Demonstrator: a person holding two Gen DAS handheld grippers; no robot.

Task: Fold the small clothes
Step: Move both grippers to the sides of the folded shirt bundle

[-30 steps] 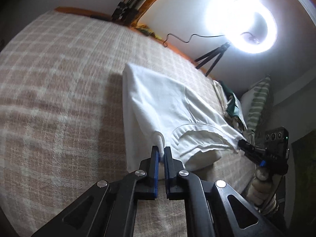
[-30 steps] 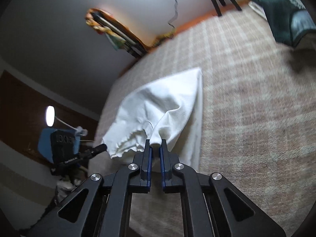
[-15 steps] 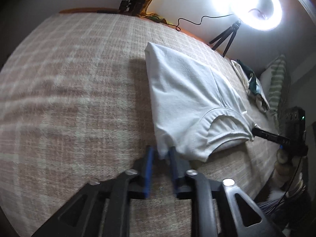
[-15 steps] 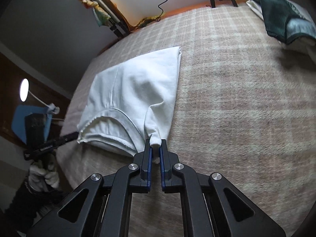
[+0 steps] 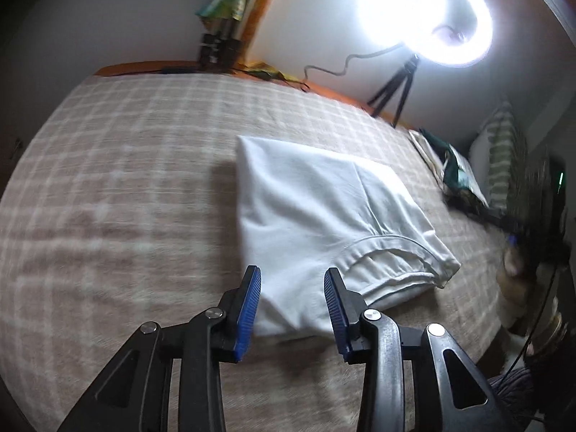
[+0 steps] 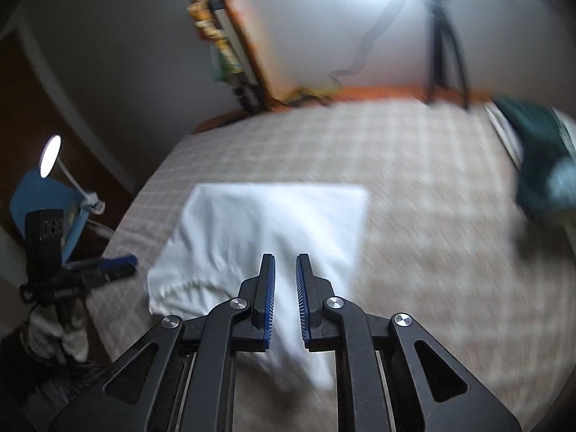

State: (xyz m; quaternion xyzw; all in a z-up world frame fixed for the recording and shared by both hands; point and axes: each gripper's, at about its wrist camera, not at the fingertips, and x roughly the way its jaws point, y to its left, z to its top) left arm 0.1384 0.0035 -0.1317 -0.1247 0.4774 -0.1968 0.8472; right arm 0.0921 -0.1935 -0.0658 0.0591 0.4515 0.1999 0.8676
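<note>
A white folded garment [image 5: 324,212] lies flat on the beige checked bed cover [image 5: 118,187]; its waistband hem faces the near right. My left gripper [image 5: 292,277] is open, its blue pads apart just above the garment's near corner, holding nothing. In the right wrist view the same garment [image 6: 266,223] lies ahead. My right gripper [image 6: 285,266] is open with a narrow gap, empty, over the garment's near edge. The left gripper [image 6: 118,266] shows at the far left of that view.
A bright ring light on a tripod [image 5: 424,21] stands at the bed's far edge. Dark green and striped clothes [image 5: 464,176] are piled at the right. A blue lamp [image 6: 50,180] stands off the bed's left side. A cable [image 5: 334,68] runs along the wall.
Both grippers held the garment's near corners up, lowered it flat onto the bed, then opened and let go. The left opened first, the right just now.
</note>
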